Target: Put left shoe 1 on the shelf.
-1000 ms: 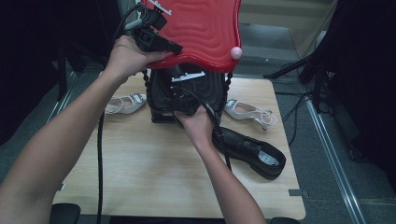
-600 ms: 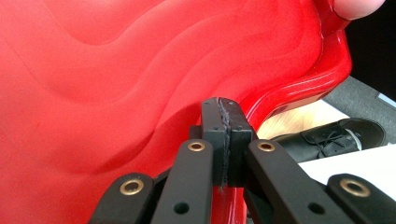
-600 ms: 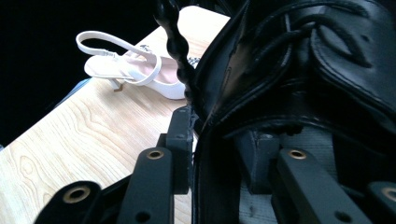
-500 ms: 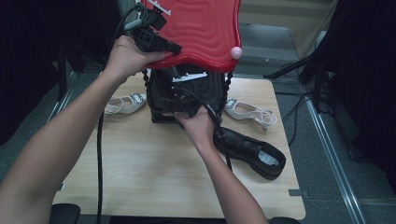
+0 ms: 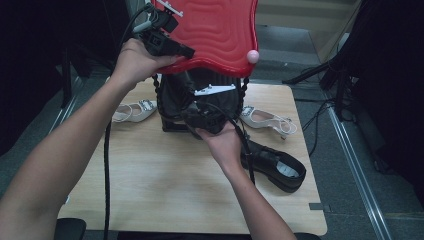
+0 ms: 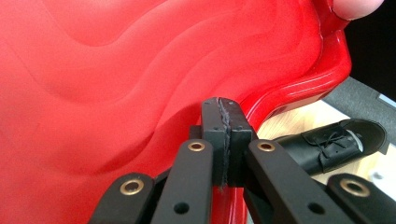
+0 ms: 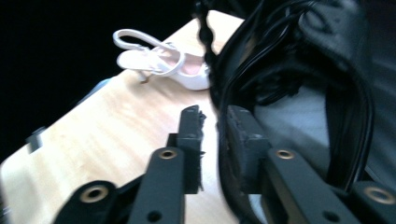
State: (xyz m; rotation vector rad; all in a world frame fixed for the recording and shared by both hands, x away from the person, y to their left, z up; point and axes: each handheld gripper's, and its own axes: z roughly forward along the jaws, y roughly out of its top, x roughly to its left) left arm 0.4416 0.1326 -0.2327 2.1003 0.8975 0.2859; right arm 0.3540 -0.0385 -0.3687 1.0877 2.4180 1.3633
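Black bag (image 5: 200,97) stands upright near the desk's (image 5: 165,190) far edge, centre, w/ its big red flap (image 5: 210,30) lifted up and back. Left gripper (image 5: 167,45) is clenched on the flap's lower rim, jaws fully together w/ the red edge pinched between them, as the left gripper view (image 6: 223,140) shows. Right gripper (image 5: 205,117) sits at the bag's front, low down; in the right gripper view (image 7: 212,149) a narrow gap remains btwn the jaws, which have just been closing, and a thin black edge or strap of the bag runs through that gap. Can't tell if the pads press on it yet, so prob. not a firm hold. Handling, judged: flap looks stiff, glossy, moulded in ripples, so likely slippery; a grip on the rolled rim is the safest spot, not the smooth face. Bag body looks soft, dark fabric or leather, will sag and fold, light enough for one hand; braided strap (image 5: 158,87) at the side is limp and could snag. Best hold for the body: front lip or a strap. Nearby: white sandal (image 5: 132,110) by the desk's left edge, another (image 5: 267,120) by the right edge, black shoe (image 5: 275,167) at right, nearer the front edge.
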